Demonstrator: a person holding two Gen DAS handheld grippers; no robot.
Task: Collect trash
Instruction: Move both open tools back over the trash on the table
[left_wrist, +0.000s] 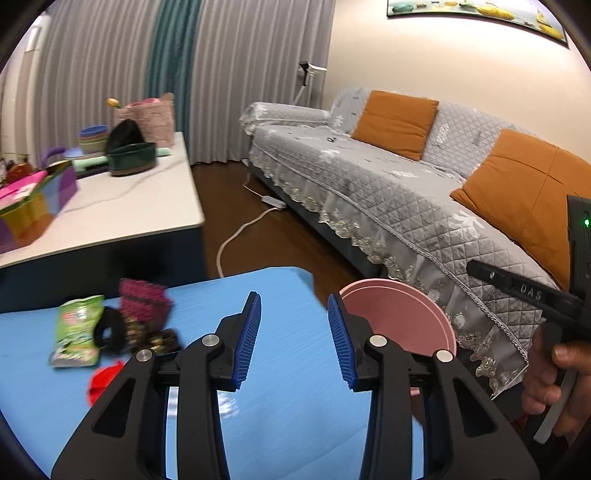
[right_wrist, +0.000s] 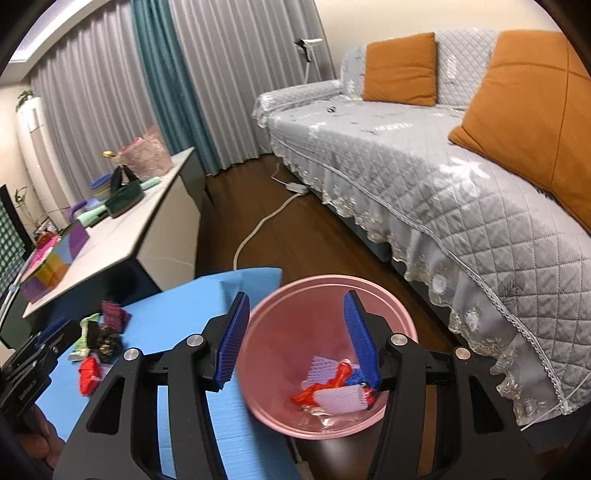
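Right gripper jaws apart and empty above pink bin with wrappers inside, left gripper jaws apart, nothing between, over blue table, more trash at far left

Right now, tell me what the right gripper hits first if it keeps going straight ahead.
Most likely the pink bin: the right gripper is open, empty, angled down over its mouth, so it would enter and meet the wrappers at the bottom. Depth is hard to judge.
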